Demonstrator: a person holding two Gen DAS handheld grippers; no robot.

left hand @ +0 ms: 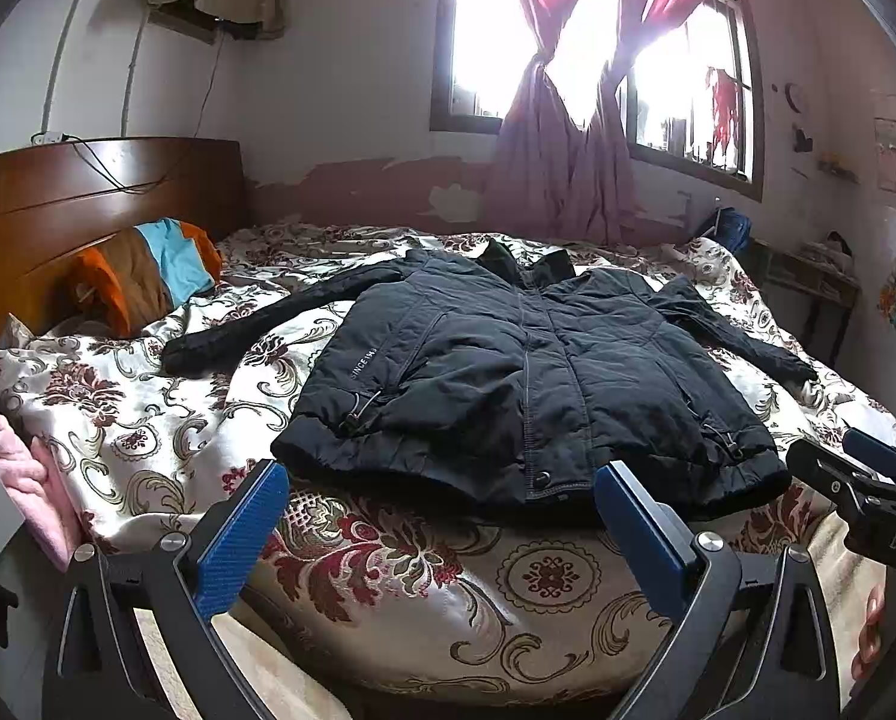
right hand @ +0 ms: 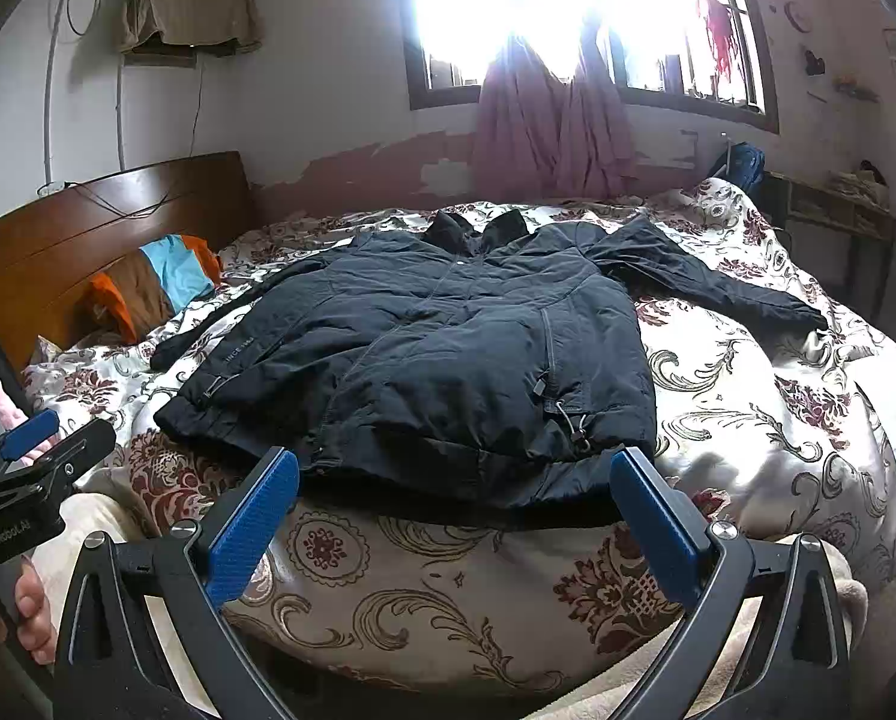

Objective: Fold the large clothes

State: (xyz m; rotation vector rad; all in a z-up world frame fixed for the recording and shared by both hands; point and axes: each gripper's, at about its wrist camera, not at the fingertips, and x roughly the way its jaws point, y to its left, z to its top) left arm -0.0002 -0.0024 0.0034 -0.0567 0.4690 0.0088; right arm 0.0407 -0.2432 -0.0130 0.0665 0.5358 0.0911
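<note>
Against the headboard on the far left lies an orange, brown and blue cloth. Your left gripper hangs over the near edge of the floral quilt, fingers spread wide with nothing between them. The dark jacket lies front-up mid-bed, sleeves out, hem just beyond the fingertips. Your right gripper is likewise spread and empty, near the hem's right corner.

"SINCE" on jacket
</note>
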